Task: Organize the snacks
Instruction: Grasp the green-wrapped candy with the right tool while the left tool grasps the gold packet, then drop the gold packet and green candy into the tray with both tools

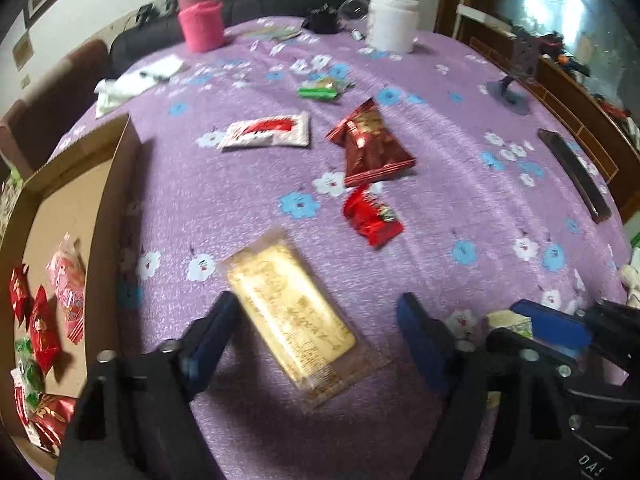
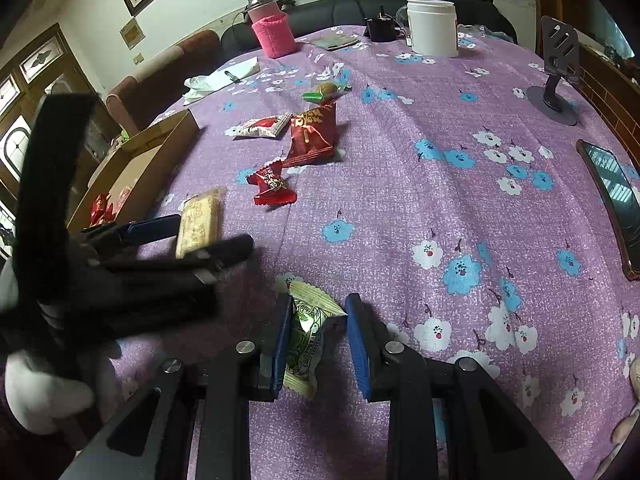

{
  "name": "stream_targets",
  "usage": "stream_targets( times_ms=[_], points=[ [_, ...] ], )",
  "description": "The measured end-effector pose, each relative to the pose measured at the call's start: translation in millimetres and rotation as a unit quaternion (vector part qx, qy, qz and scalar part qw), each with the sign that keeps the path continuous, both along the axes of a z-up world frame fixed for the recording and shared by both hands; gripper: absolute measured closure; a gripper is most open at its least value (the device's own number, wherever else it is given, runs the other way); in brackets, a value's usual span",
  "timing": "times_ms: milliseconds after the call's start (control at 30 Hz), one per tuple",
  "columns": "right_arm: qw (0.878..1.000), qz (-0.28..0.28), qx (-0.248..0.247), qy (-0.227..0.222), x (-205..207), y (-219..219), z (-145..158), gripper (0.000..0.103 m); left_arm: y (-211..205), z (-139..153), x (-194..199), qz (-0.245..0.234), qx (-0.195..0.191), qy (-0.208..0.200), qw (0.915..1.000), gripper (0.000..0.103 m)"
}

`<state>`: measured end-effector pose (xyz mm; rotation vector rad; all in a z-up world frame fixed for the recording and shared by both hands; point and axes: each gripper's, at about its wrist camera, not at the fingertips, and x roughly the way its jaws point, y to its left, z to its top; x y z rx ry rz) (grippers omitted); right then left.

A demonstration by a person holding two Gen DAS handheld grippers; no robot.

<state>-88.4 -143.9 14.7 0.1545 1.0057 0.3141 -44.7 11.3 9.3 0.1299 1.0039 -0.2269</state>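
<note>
Left gripper [image 1: 320,320] jaws apart, right gripper [image 2: 316,336] narrowed.

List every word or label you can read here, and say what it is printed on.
"DAS": white letters on the black housing, cut off by the frame edge.
Gold lettering on the large red packet: not legible.
Print on the yellow biscuit pack: blurred.
Print on the green-and-white candy: too small.

Left wrist view smeared by motion blur; print on yellow cracker pack [image 1: 290,320] unreadable; cardboard box [image 1: 116,184] cut by left edge, its snacks partly out of frame; right tongs [image 1: 532,330] cropped at right edge; right wrist view: left tongs [image 2: 200,236] blurred, covering part of cracker pack; phone [image 2: 616,196] clipped at right edge.
</note>
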Motion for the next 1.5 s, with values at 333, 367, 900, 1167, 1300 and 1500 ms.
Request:
stream_targets(
  times_ms=[333,367,900,1167,1300,1500],
  points=[
    [1.000,0.017,0.014,-0.013,-11.1,6.7,16.1,0.074,55.6,37.7,-20.8,0.025,-0.129,-0.010,0.9912,0.070],
    [1.000,0.020,0.016,-0.017,-11.8,9.9,20.0,0.074,63.0,43.9,-24.2,0.030,-0.142,-0.014,0.9894,0.070],
    [0.987,0.123,0.064,-0.081,17.8,113.3,105.1,0.074,239.4,130.3,-37.2,0.160,-0.189,-0.099,0.9637,0.070],
    [0.981,0.163,0.091,-0.059,82.9,197.3,119.0,0.074,286.8,103.5,12.5,0.200,-0.167,-0.061,0.9636,0.070],
    [0.982,0.169,0.076,-0.033,114.7,235.5,97.9,0.074,303.2,76.1,37.9,0.214,-0.180,-0.029,0.9597,0.070],
    [0.984,0.170,0.051,0.007,146.4,273.2,56.0,0.073,315.0,49.8,58.9,0.230,-0.196,-0.006,0.9534,0.070]
  ],
)
